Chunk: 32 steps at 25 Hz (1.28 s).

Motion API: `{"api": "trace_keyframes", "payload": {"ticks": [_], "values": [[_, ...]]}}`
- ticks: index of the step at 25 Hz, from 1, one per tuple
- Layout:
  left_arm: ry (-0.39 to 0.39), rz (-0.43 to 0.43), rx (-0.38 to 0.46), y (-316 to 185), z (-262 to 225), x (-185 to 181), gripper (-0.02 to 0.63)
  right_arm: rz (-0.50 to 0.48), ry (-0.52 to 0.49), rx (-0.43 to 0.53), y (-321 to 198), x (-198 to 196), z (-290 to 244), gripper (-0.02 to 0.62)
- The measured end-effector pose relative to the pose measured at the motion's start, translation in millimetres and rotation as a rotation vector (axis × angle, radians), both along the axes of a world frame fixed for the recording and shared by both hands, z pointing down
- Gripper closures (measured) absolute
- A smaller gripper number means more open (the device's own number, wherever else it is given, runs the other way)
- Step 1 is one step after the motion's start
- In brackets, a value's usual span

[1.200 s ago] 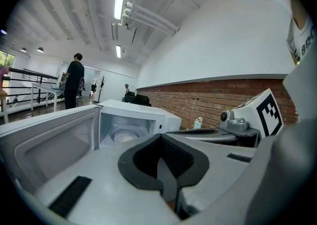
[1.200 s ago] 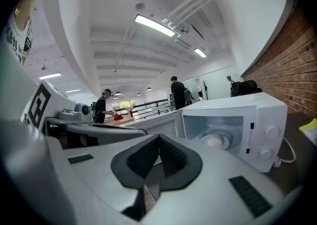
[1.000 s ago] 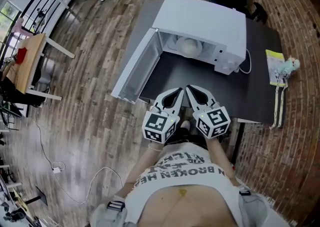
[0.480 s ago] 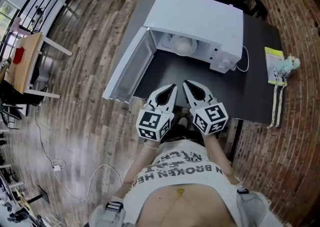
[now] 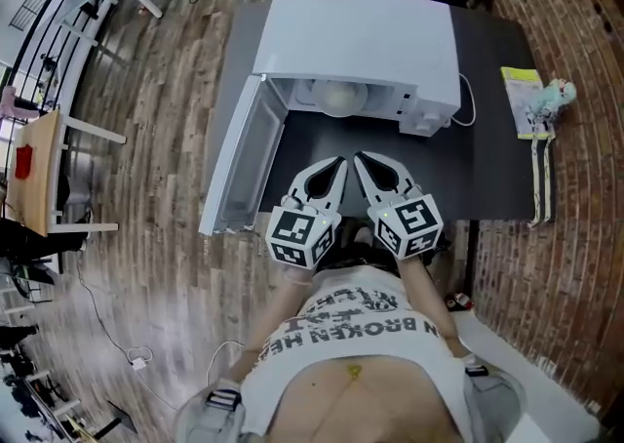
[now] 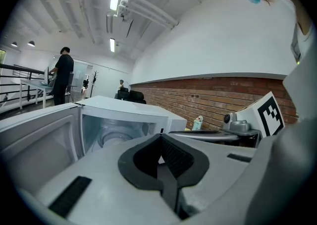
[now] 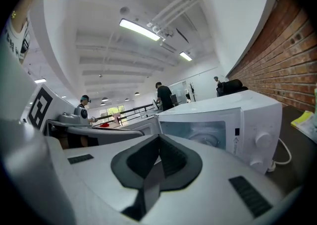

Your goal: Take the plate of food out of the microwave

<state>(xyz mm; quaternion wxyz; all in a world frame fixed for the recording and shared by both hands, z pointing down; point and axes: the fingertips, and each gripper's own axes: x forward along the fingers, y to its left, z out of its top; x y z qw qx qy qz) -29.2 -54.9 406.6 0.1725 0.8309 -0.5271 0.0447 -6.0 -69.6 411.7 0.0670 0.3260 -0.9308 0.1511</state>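
The white microwave [image 5: 361, 36] stands on a dark table [image 5: 492, 163], its door [image 5: 239, 163] swung wide open to the left. Inside the cavity sits a pale round plate of food [image 5: 336, 97], also visible as the plate [image 6: 115, 137] in the left gripper view and, through the opening, as the plate [image 7: 204, 138] in the right gripper view. My left gripper [image 5: 337, 166] and right gripper [image 5: 360, 160] are side by side over the table in front of the opening, a short way from it. Both are shut with nothing between the jaws. Both point at the cavity.
A yellow-green booklet and a small toy [image 5: 534, 104] lie at the table's right end, by the brick wall. A white cable [image 5: 466, 109] runs from the microwave's right side. Wooden floor lies left of the open door. People stand far off in the room.
Both grippers have moved together toward the microwave's opening, still shut. The microwave and its open door now sit more squarely ahead in the head view.
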Motion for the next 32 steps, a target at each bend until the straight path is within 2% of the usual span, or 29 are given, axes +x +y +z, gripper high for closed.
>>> {"api": "trace_keyframes", "payload": {"ticks": [9,23,28,32], "values": [[0.020,0.108,-0.002,-51.1,1.8,-25.7,0.600,0.110,0.044,-0.003,-43.9,-23.5,5.5,0.586],[0.031,0.225,-0.024,-102.9,22.1,-73.5,0.600,0.205,0.103,-0.021,-96.0,-73.6,24.2,0.588],[0.029,0.253,-0.040,-113.8,33.1,-74.0,0.600,0.231,0.110,-0.038,-105.6,-74.0,34.3,0.588],[0.022,0.241,-0.061,-121.7,40.2,-70.0,0.600,0.226,0.125,-0.065,-111.4,-65.9,43.2,0.588]]}}
